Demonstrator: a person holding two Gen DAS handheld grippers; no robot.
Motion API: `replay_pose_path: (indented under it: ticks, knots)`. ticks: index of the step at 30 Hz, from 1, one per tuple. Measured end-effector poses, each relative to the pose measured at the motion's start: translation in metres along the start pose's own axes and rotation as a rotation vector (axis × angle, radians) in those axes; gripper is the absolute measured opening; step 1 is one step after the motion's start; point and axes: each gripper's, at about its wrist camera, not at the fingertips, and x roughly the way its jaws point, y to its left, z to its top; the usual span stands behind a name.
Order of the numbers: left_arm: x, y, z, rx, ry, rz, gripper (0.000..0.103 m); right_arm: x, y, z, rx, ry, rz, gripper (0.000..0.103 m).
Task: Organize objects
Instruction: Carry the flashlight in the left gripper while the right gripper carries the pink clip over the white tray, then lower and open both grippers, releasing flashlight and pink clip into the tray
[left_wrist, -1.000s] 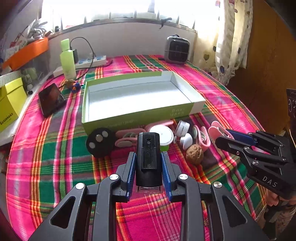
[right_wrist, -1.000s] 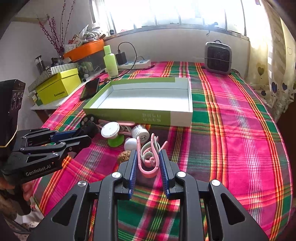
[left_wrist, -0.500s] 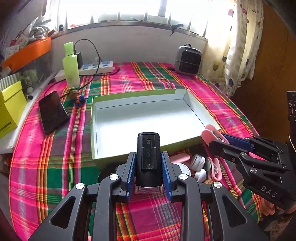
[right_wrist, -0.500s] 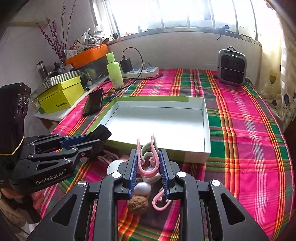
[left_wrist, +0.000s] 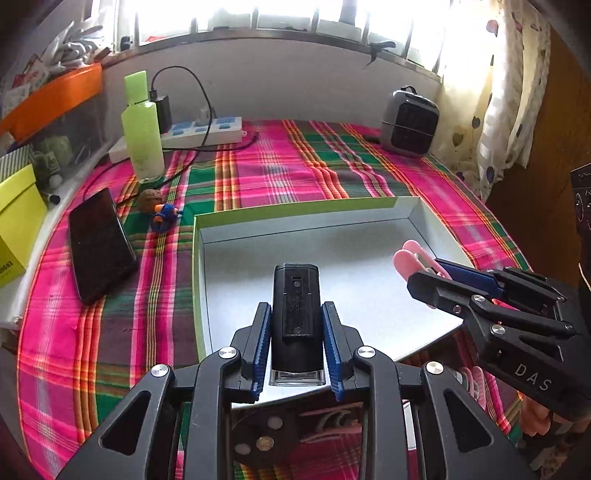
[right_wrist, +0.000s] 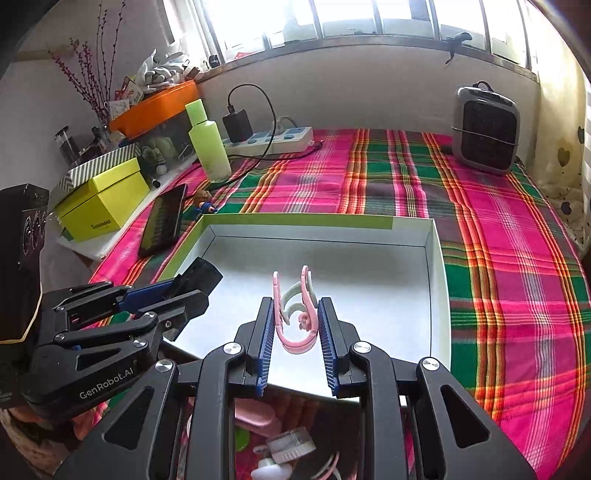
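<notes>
My left gripper (left_wrist: 296, 314) is shut on an upright black block-shaped device (left_wrist: 295, 314) and hangs over the near left part of the empty green-rimmed white box (left_wrist: 280, 218). My right gripper (right_wrist: 296, 314) is shut on a bundle of pink and pale green clips (right_wrist: 295, 317) above the same box (right_wrist: 437, 280). The right gripper shows at the right of the left wrist view (left_wrist: 428, 275), pink clip ends poking out. The left gripper with the black device shows at the left of the right wrist view (right_wrist: 192, 284).
Loose small items lie in front of the box: a black round piece (left_wrist: 258, 439), pink clips (left_wrist: 328, 424), white caps (right_wrist: 291, 443). A phone (left_wrist: 99, 243), green bottle (left_wrist: 142, 129), power strip (left_wrist: 207, 131), small heater (left_wrist: 408, 123) and yellow box (right_wrist: 103, 206) stand around the plaid cloth.
Both grippers have moved forward from above the loose items to above the box, each still carrying its object. The loose items now lie beneath the fingers.
</notes>
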Motion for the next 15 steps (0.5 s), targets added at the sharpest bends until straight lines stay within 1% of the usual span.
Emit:
replay_pose_path:
  ticks: [6,11,15]
  knots:
    - [0.013,0.005,0.012,-0.008,0.009,-0.001,0.025,0.014,-0.004,0.013,0.002,0.016,-0.006,0.025]
    - [0.026,0.006,0.020,-0.004,0.022,0.006,0.025,0.029,-0.007,0.021,-0.001,0.050,-0.005,0.025]
    - [0.038,0.007,0.024,-0.007,0.045,0.009,0.025,0.042,-0.008,0.027,-0.005,0.070,-0.012,0.025]
